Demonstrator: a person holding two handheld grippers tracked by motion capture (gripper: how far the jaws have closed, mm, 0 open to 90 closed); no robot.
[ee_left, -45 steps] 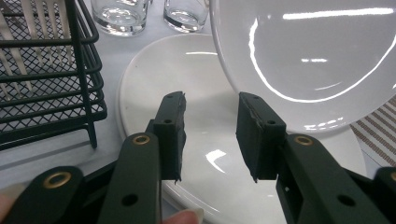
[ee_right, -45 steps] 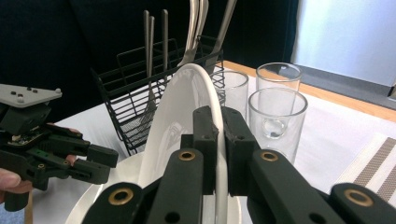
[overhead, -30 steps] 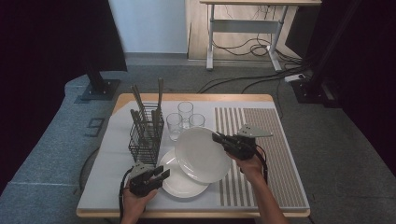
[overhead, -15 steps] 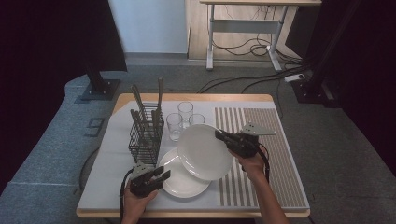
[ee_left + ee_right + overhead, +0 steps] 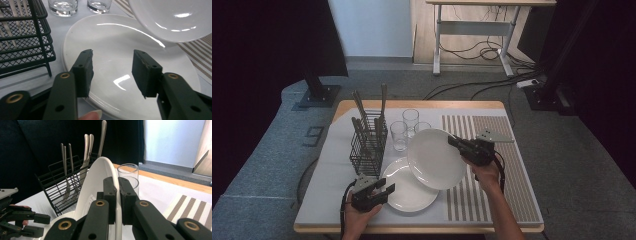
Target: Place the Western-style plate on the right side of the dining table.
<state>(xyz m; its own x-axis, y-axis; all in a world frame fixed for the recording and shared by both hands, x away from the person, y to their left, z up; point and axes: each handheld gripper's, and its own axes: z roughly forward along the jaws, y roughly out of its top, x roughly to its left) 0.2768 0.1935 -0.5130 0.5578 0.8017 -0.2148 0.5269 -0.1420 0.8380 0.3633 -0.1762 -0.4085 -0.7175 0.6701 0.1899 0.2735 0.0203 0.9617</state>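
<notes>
The right gripper [image 5: 457,143], held in a person's right hand [image 5: 486,171], has its two black jaws pinched tight on the rim of a round white ceramic plate [image 5: 435,157], which it holds lifted and tilted above the table; in the right gripper view the jaws [image 5: 117,195] clamp the rim from both sides, with the plate [image 5: 96,187] seen edge-on. The raised plate hangs over the right edge of a second round white plate [image 5: 409,185] lying flat on the pale table mat [image 5: 332,170], and partly over the brown-and-white striped mat [image 5: 512,180] to the right. The left gripper [image 5: 384,191], in the person's left hand [image 5: 358,218], rests low at the near left edge of the flat plate; in the left gripper view its jaws [image 5: 112,72] stand wide apart with nothing between them, poised over the flat plate [image 5: 120,62], the lifted plate [image 5: 172,17] above it at upper right. Behind the plates stand three clear drinking glasses [image 5: 410,120], and beside them, to the left, a black wire cutlery basket [image 5: 368,145] holding upright metal cutlery [image 5: 383,97]. All sit on a wooden-edged table [image 5: 422,104].
</notes>
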